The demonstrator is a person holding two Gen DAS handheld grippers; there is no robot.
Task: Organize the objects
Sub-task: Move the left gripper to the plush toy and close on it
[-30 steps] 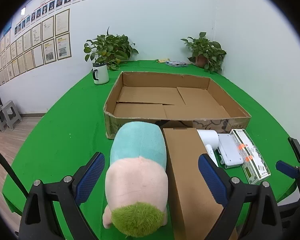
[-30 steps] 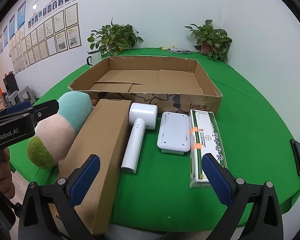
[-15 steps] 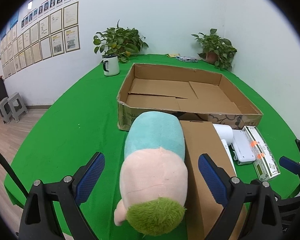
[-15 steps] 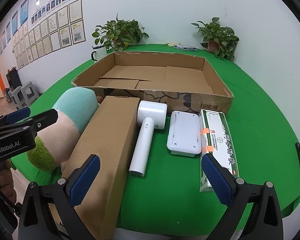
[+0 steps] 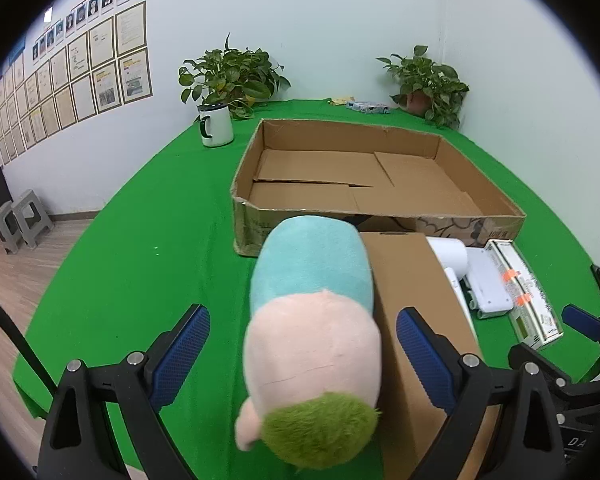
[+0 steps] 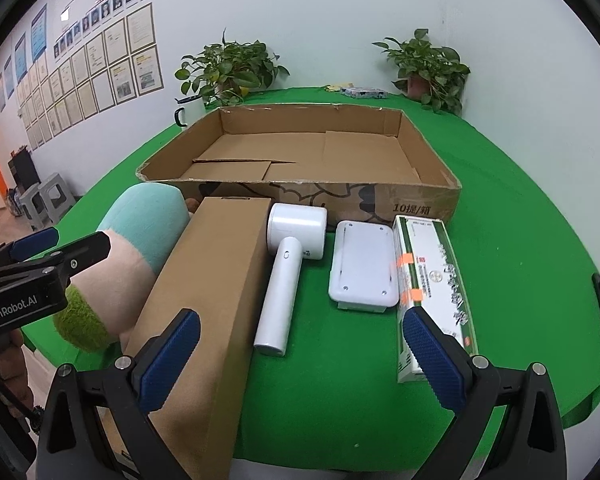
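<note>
A plush toy point(image 5: 312, 328), teal, pink and green, lies on the green table between the wide-apart fingers of my left gripper point(image 5: 302, 354), which is open and not touching it. Beside it lies a long brown carton point(image 6: 212, 288), then a white handheld device point(image 6: 288, 276), a flat white case point(image 6: 362, 266) and a green-and-white box point(image 6: 430, 284). My right gripper point(image 6: 300, 360) is open above the table's near edge, over the carton and the white device. A shallow open cardboard box point(image 6: 424, 200) stands behind the row; only its loose bottom flaps show inside.
A white mug point(image 5: 216, 130) and two potted plants point(image 5: 232, 76) stand at the table's far side, with small items point(image 5: 366, 107) near the back wall. Grey stools point(image 5: 20, 220) are on the floor at left. A hand point(image 6: 4, 354) holds the left gripper's handle.
Both grippers have come closer to the objects; the plush toy now fills more of the space between the left fingers. Nothing on the table has moved.
</note>
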